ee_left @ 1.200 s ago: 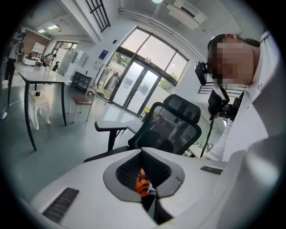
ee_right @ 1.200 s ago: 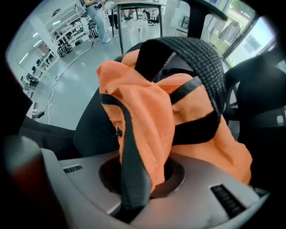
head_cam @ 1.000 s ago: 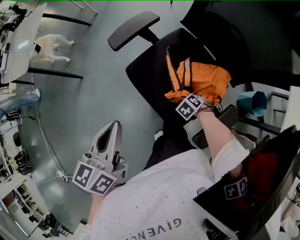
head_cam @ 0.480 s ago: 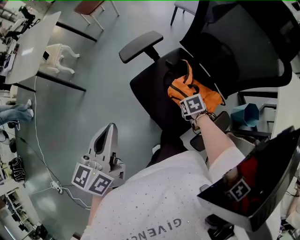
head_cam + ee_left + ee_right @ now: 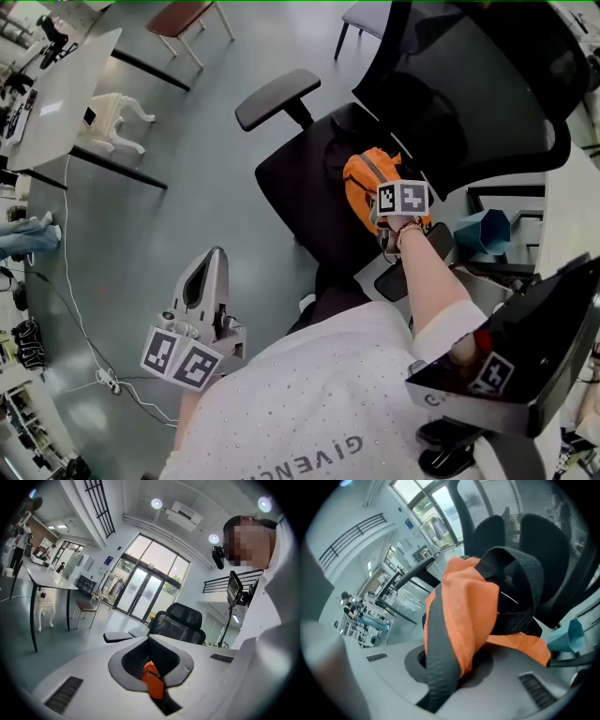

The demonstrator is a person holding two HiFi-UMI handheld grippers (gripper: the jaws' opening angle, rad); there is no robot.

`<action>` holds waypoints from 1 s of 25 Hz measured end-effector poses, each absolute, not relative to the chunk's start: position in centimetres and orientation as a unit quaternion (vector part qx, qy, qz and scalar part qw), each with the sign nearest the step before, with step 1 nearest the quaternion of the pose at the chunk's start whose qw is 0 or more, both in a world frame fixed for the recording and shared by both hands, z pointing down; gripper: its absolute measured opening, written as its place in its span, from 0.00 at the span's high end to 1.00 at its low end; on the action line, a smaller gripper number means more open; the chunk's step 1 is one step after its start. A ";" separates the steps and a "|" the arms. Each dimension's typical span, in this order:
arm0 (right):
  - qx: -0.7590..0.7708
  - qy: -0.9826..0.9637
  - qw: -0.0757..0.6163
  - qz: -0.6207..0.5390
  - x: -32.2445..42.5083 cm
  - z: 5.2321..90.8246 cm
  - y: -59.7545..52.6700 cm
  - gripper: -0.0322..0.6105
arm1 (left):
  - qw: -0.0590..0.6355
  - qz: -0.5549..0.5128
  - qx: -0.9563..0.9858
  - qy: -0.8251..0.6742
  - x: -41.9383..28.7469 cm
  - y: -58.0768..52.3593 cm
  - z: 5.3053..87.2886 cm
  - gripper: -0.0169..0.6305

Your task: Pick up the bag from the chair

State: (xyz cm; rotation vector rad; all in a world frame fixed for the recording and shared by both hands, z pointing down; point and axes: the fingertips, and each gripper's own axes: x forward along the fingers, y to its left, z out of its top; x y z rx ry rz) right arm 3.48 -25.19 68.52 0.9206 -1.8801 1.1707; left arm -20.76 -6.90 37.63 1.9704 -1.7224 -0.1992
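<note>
The left gripper [image 5: 214, 264] is low by the person's side. Its jaws are pressed together with no bag in them, and it is well away from the chair. The right gripper [image 5: 449, 667] is the one on the job. Its jaws pinch the grey strap [image 5: 436, 648] and the orange cloth of the bag [image 5: 366, 183]. The bag is bunched up right at the jaws and seems to hang long-way down over the black seat [image 5: 295, 178], in front of the backrest [image 5: 469, 84]. So the way out is up. Cloth hides the right gripper's tips, and I cannot tell if the bag's bottom touches the seat.
</note>
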 end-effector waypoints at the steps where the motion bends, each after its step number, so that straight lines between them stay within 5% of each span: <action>1: 0.362 -0.729 0.349 0.464 3.7 68.2 -25.5 0.89 | 0.258 -0.075 0.725 -0.635 -20.7 -6.9 37.7 0.98; 8: 0.391 -0.720 0.239 0.522 4.4 65.9 -27.9 0.89 | 0.262 -0.077 0.724 -0.634 -20.4 -7.0 37.7 0.98; 25: 0.397 -0.724 0.153 0.543 4.2 62.6 -28.9 0.89 | 0.264 -0.081 0.715 -0.642 -20.5 -6.8 37.5 0.98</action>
